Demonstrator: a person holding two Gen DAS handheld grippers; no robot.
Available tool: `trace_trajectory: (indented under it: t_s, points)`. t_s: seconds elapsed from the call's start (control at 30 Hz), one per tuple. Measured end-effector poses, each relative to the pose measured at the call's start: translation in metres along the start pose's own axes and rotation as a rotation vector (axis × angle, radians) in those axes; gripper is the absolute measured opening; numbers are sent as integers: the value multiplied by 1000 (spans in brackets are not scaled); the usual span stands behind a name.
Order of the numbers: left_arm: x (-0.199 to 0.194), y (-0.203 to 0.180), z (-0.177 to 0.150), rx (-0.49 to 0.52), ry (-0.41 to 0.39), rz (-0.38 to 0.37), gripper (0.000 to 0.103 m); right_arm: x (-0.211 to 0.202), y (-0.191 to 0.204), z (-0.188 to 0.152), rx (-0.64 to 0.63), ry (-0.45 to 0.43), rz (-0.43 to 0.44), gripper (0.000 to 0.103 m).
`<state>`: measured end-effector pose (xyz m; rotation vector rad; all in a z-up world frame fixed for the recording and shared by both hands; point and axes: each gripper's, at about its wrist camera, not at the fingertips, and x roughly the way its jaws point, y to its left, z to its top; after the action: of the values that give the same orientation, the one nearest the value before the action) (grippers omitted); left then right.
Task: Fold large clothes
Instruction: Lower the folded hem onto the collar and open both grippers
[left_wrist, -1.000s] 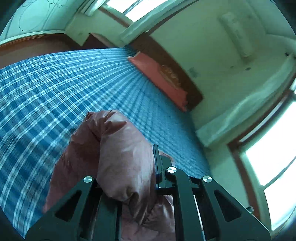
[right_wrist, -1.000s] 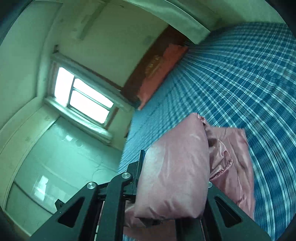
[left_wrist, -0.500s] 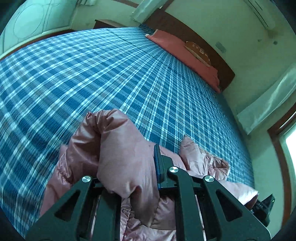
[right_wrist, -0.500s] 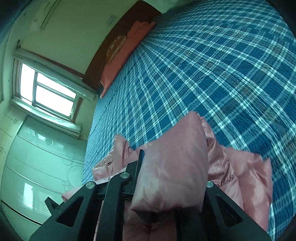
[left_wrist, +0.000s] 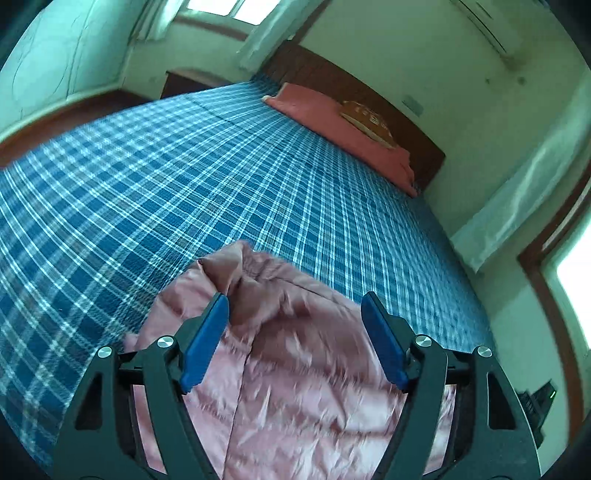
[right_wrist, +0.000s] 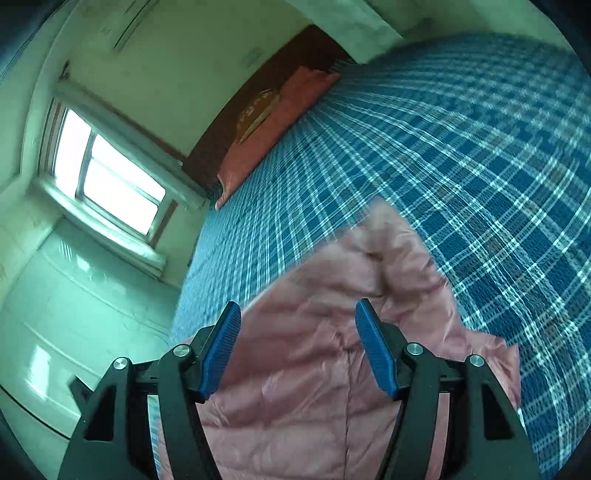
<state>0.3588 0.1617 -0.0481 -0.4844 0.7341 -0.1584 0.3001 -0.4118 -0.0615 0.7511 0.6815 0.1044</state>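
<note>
Pink and slippery, the jacket (left_wrist: 295, 369) lies in the lower middle of both frames on the checked bed (left_wrist: 184, 192), between the spread, empty left tongs (left_wrist: 295, 339) and right tongs (right_wrist: 297, 347), so its puffy fold may spring apart.

Left gripper (left_wrist: 295, 332) spread wide, blue pads (left_wrist: 205, 345) clear of fabric. Pink jacket (left_wrist: 303, 376) rumpled on plaid bed (left_wrist: 184, 184), near edge. Red pillow (left_wrist: 332, 125) along far edge by headboard (left_wrist: 369, 94).
</note>
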Motion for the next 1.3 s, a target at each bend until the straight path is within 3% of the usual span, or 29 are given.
trace_trajectory:
  t_s: [0.2, 0.4, 0.5, 0.6, 0.7, 0.8, 0.87, 1.0, 1.2, 1.3]
  points:
    - [22, -20, -27, 167, 52, 73, 73, 44, 51, -28, -253, 93, -106, 63]
    - [64, -24, -32, 219, 49, 172, 73, 92, 91, -37, -441, 97, -172, 63]
    - [88, -7, -32, 176, 88, 240, 73, 123, 100, -45, -488, 156, -198, 63]
    - [105, 9, -33, 142, 124, 260, 74, 150, 90, -47, -462, 220, -207, 63]
    - [107, 8, -27, 139, 135, 275, 74, 151, 95, -45, -472, 216, -220, 64]
    - [88, 4, -16, 130, 78, 204, 74, 134, 94, -32, -434, 192, -179, 64]
    - [86, 6, -9, 151, 49, 231, 74, 123, 86, -18, -399, 150, -204, 64]
    - [113, 33, -7, 63, 154, 256, 74, 136, 59, -7, -338, 160, -309, 64]
    - [122, 25, -11, 117, 164, 298, 76, 144, 44, -1, -287, 194, -268, 65]
    - [105, 27, -8, 83, 177, 268, 76, 125, 45, 3, -281, 189, -274, 65]
